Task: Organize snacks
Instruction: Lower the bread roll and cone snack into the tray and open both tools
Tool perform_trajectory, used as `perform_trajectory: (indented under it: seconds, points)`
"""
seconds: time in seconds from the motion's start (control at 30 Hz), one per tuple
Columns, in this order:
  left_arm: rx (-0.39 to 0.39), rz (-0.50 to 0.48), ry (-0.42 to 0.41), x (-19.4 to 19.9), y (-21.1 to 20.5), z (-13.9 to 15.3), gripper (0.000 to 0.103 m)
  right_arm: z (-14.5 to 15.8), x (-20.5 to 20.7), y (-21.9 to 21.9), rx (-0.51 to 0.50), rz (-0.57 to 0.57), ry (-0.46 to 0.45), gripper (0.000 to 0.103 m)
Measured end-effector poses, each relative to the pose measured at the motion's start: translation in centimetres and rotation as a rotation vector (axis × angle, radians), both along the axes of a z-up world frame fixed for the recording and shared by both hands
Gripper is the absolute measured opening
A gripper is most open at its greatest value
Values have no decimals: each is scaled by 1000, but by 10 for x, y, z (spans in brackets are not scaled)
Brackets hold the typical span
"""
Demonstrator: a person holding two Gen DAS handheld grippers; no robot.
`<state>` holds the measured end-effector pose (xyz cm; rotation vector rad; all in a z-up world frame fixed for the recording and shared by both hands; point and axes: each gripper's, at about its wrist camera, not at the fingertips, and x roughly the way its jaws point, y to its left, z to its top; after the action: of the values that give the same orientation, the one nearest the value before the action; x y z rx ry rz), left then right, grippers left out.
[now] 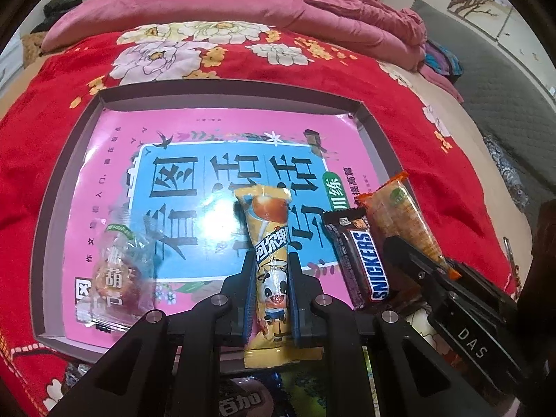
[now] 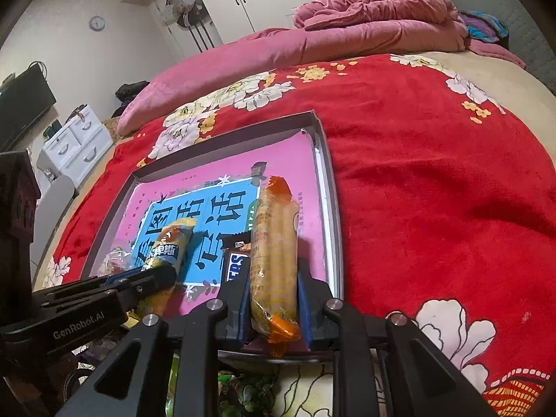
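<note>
Yellow candy stick (image 1: 269, 260) pinched in left gripper (image 1: 270, 299), over tray (image 1: 69, 146) near edge, 6 o'clock. Snickers bar (image 1: 361, 260) just beside, 3 o'clock. Right gripper (image 2: 274, 299) clamps orange wafer pack (image 2: 274, 243). Clear candy bag (image 1: 114, 271) at 9 o'clock. Red floral blanket (image 2: 434, 191) around.

I see the tray (image 1: 69, 187) lying on the bed (image 1: 399, 111), with a book (image 1: 114, 146) flat inside it. On the book, from left to right, lie the candy bag (image 1: 114, 271), the milk stick (image 1: 269, 243), the Snickers bar (image 1: 361, 260) and the cracker pack (image 1: 399, 219). The blanket (image 1: 312, 7) lies behind the tray.
</note>
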<state>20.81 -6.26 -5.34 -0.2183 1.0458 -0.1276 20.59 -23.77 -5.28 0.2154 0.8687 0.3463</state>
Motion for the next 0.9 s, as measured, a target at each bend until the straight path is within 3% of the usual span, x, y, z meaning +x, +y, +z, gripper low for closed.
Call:
perform_trajectory:
  seconds: [0.9]
  points:
    - [15,23,-32,-9,5,19,17,17,-7,-5,-53,-29,-62,28]
